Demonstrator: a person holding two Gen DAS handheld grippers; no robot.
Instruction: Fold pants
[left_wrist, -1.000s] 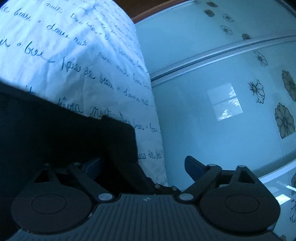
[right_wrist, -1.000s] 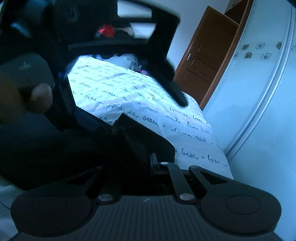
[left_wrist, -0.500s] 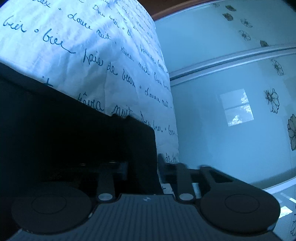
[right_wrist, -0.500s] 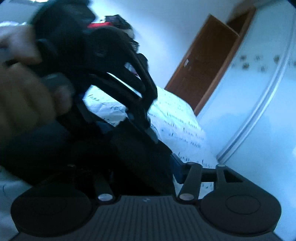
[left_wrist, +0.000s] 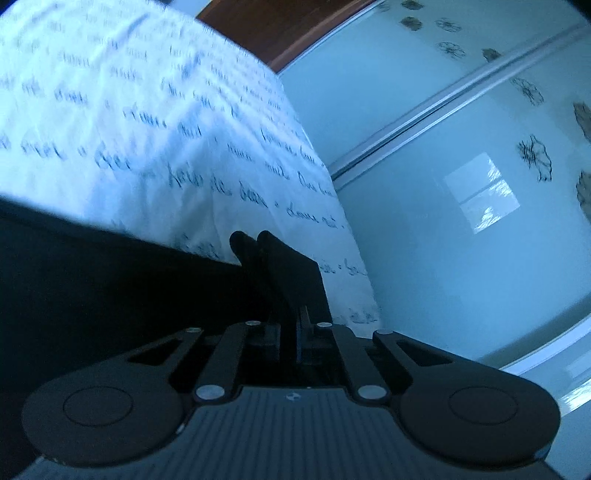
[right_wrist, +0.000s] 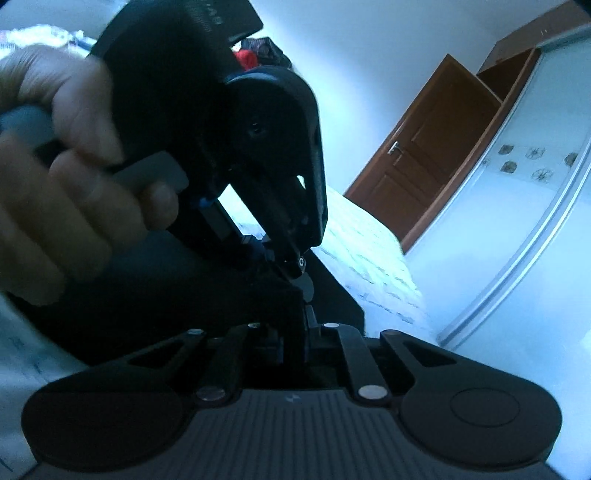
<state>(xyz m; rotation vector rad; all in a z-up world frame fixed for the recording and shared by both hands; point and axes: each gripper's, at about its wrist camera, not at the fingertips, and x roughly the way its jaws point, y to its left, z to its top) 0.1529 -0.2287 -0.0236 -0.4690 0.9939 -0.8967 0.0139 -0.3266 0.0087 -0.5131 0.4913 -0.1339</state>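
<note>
Black pants lie on a bed with a white sheet printed in script. My left gripper is shut on a corner of the pants, and a fold of fabric sticks up past its fingers. In the right wrist view the pants fill the lower left. My right gripper is closing its jaws with the dark fabric pinched between them. A person's hand holds the left tool's black housing just above and left of the right gripper, very close.
The bed's edge drops off to the right beside a pale sliding wardrobe door with flower decals. A brown wooden door stands beyond the bed's far end. Clothes with something red are piled at the back.
My left gripper went from open to shut on the pants' corner and lifted it a little. My right gripper opened partway, then came together again on the fabric; the left tool moved closer to it.
</note>
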